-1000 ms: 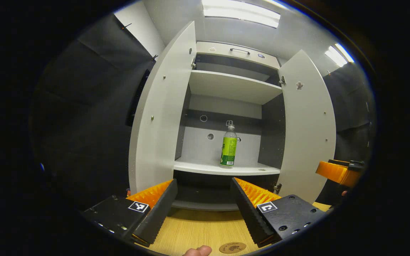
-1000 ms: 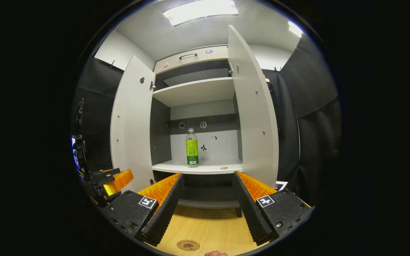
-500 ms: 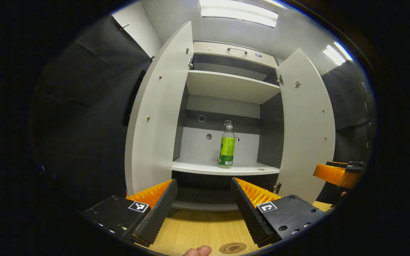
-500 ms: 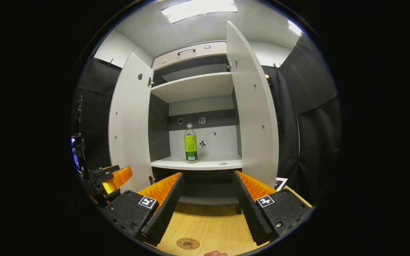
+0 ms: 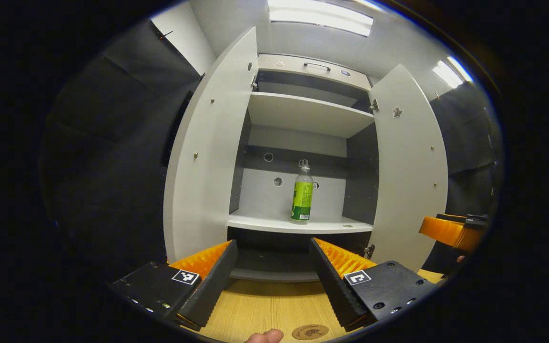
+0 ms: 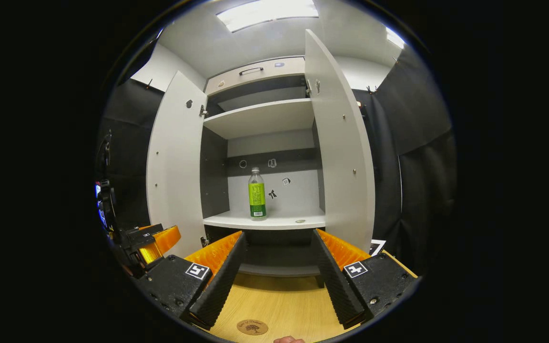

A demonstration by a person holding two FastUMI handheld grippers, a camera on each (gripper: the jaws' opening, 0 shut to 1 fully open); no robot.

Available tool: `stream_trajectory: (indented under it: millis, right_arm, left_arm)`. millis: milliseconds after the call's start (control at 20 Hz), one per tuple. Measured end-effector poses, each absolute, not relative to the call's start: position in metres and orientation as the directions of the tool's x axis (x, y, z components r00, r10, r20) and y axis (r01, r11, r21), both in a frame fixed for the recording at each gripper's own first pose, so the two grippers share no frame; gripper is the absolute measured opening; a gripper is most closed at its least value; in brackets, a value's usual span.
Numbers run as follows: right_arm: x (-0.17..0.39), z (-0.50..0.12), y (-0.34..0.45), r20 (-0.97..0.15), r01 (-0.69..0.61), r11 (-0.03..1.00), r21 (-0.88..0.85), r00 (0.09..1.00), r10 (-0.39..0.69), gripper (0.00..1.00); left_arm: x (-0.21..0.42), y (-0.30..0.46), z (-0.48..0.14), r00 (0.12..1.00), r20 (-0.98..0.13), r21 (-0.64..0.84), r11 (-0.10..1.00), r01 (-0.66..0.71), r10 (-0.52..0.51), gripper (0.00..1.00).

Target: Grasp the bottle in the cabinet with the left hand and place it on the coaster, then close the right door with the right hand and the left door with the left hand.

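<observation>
Left gripper view: bottle (image 5: 302,198) slightly smaller and higher than before, upright on cabinet shelf (image 5: 298,224), both jaws spread.

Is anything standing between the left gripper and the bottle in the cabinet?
Nothing visible does. Both doors are swung open, and the bottle stands alone on the shelf, straight ahead of the open left gripper.

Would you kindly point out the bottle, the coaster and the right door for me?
bottle (image 5: 302,200), left gripper view, on its label.
coaster (image 6: 252,327), right gripper view, on its middle.
right door (image 5: 408,166), left gripper view, on its inner face.
</observation>
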State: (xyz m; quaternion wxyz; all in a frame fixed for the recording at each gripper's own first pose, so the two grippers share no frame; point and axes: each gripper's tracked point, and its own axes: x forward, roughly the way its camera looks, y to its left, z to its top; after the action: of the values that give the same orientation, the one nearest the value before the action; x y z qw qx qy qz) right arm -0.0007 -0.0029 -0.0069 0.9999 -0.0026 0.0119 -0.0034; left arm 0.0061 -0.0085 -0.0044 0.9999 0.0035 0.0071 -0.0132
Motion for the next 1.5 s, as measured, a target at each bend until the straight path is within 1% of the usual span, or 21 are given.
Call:
stream_trajectory:
  millis: [50, 300, 550, 600, 650, 700, 750, 850, 900, 950, 1000, 1050, 1100, 1250, 1500]
  right_arm:
    - [-0.002, -0.007, -0.003, -0.023, 0.011, 1.0, -0.006, 1.0, -0.011, 0.84]
    - [-0.007, -0.008, -0.005, -0.029, 0.024, 1.0, 0.004, 0.999, -0.024, 0.84]
    - [-0.01, -0.007, -0.008, -0.026, 0.035, 0.999, -0.001, 0.999, -0.035, 0.84]
    - [-0.011, -0.005, -0.008, -0.022, 0.036, 0.999, -0.002, 0.999, -0.037, 0.84]
    - [-0.012, -0.004, -0.008, -0.017, 0.037, 0.999, -0.003, 0.999, -0.037, 0.84]
    - [-0.012, -0.003, -0.008, -0.016, 0.04, 0.999, -0.005, 0.999, -0.04, 0.84]
    - [-0.013, -0.003, -0.009, -0.016, 0.04, 0.999, -0.007, 0.999, -0.04, 0.84]
    - [-0.014, -0.003, -0.009, -0.018, 0.041, 0.999, -0.01, 0.999, -0.041, 0.84]
    - [-0.015, -0.002, -0.009, -0.017, 0.041, 0.999, -0.01, 0.999, -0.041, 0.84]
    - [-0.015, -0.003, -0.009, -0.019, 0.041, 0.999, -0.011, 0.999, -0.041, 0.84]
    - [-0.016, -0.002, -0.008, -0.018, 0.042, 0.999, -0.012, 0.999, -0.042, 0.84]
    - [-0.016, -0.001, -0.009, -0.018, 0.044, 0.999, -0.015, 0.999, -0.044, 0.84]
    - [-0.018, 0.0, -0.009, -0.017, 0.046, 0.999, -0.017, 0.999, -0.046, 0.84]
    - [-0.02, 0.001, -0.01, -0.019, 0.051, 0.999, -0.018, 0.998, -0.052, 0.84]
    - [-0.021, 0.006, -0.018, -0.026, 0.08, 0.997, -0.016, 0.996, -0.08, 0.84]
  left_arm:
    - [0.006, -0.009, -0.005, 0.999, -0.017, 0.007, 1.0, 0.028, -0.028, 0.94]
    - [0.007, -0.01, -0.008, 0.999, -0.031, 0.015, 0.999, 0.032, -0.031, 0.94]
    - [0.011, -0.015, -0.009, 0.998, -0.042, 0.016, 0.998, 0.054, -0.053, 0.94]
    - [0.014, -0.017, -0.01, 0.997, -0.048, 0.021, 0.998, 0.063, -0.062, 0.99]
    - [0.016, -0.019, -0.011, 0.996, -0.054, 0.027, 0.997, 0.072, -0.071, 0.94]
    - [0.019, -0.02, -0.011, 0.995, -0.056, 0.031, 0.996, 0.08, -0.078, 0.99]
    - [0.021, -0.023, -0.01, 0.995, -0.056, 0.034, 0.995, 0.088, -0.086, 0.94]
    - [0.031, -0.029, -0.008, 0.993, -0.053, 0.033, 0.993, 0.111, -0.109, 0.94]
    - [0.037, -0.033, -0.007, 0.991, -0.055, 0.031, 0.992, 0.126, -0.124, 0.99]
    - [0.046, -0.036, -0.007, 0.989, -0.058, 0.028, 0.99, 0.139, -0.137, 0.94]
    - [0.055, -0.041, -0.004, 0.986, -0.056, 0.021, 0.988, 0.156, -0.155, 0.94]
    - [0.066, -0.047, -0.001, 0.983, -0.051, 0.011, 0.984, 0.176, -0.175, 0.89]
    - [0.078, -0.053, 0.004, 0.979, -0.044, 0.003, 0.98, 0.198, -0.197, 0.94]
    - [0.125, -0.076, 0.021, 0.964, -0.021, 0.007, 0.964, 0.265, -0.265, 0.94]
    - [0.214, -0.108, 0.034, 0.951, -0.019, 0.008, 0.951, 0.31, -0.31, 0.94]
